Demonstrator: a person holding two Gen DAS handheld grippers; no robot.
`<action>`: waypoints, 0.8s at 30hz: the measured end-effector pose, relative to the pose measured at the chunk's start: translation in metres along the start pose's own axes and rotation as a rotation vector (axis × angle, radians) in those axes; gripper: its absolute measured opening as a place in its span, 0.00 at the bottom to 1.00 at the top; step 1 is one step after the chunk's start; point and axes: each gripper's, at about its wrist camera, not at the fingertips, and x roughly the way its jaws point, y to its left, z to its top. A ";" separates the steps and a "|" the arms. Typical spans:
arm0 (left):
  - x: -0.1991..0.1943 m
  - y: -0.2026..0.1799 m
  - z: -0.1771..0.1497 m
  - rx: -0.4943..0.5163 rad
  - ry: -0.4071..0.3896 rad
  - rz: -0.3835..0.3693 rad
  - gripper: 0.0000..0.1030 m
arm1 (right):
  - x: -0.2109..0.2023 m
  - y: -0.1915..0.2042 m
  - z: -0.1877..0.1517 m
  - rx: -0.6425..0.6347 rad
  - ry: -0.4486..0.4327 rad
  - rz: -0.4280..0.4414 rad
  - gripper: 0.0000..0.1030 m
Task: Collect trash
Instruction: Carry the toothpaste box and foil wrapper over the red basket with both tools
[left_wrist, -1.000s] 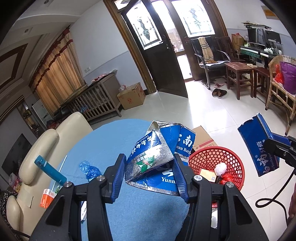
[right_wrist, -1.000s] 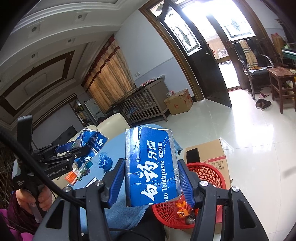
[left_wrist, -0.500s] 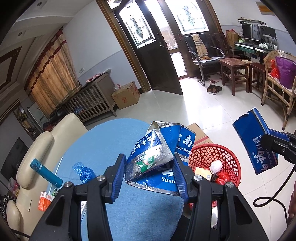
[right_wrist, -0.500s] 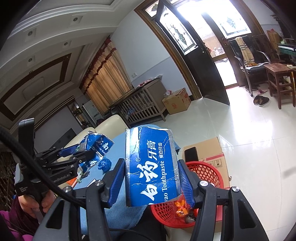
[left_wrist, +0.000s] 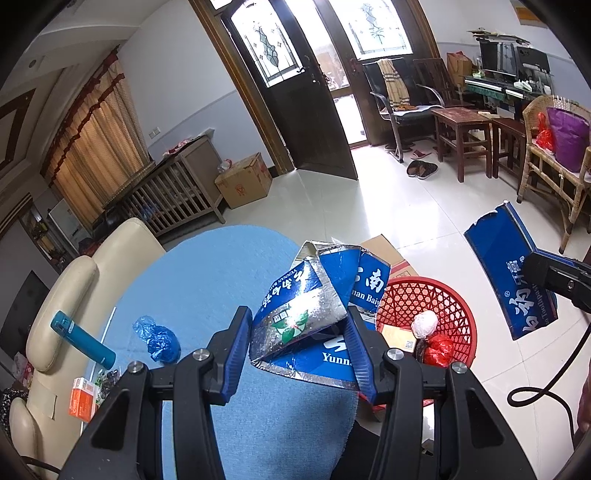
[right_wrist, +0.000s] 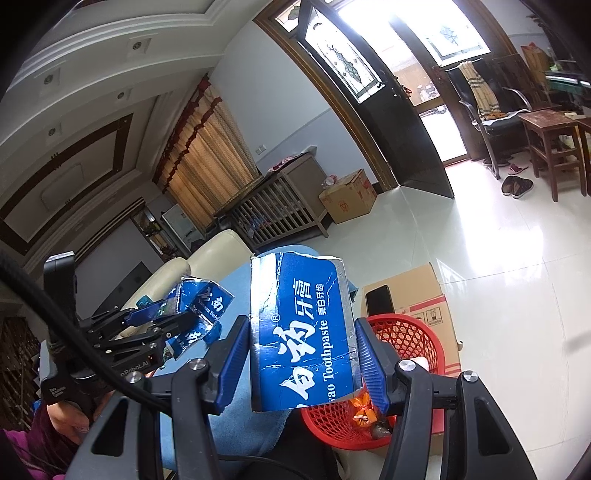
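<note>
Both claws loaded, carry step. Left claw clamps crumpled carton piece over table's right edge; right claw clamps toothpaste box above red basket. Next: swing over basket, release.

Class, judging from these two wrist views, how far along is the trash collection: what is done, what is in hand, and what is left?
Done: the red plastic basket already holds wrappers. In hand: the left gripper clamps a crumpled blue-and-silver toothpaste carton; the right gripper clamps a flattened blue toothpaste box; neither is dropped yet. Left: a crumpled blue plastic bag and a teal tube on the blue tablecloth.
</note>
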 end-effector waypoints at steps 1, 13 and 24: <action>0.001 -0.001 0.000 0.001 0.001 0.000 0.51 | 0.001 0.000 0.000 0.001 0.001 -0.001 0.58; 0.005 -0.005 -0.001 -0.001 0.013 -0.009 0.51 | 0.002 -0.003 0.001 0.017 0.004 -0.006 0.58; 0.009 -0.005 -0.003 -0.009 0.023 -0.013 0.51 | 0.009 -0.003 -0.004 -0.003 0.010 -0.066 0.58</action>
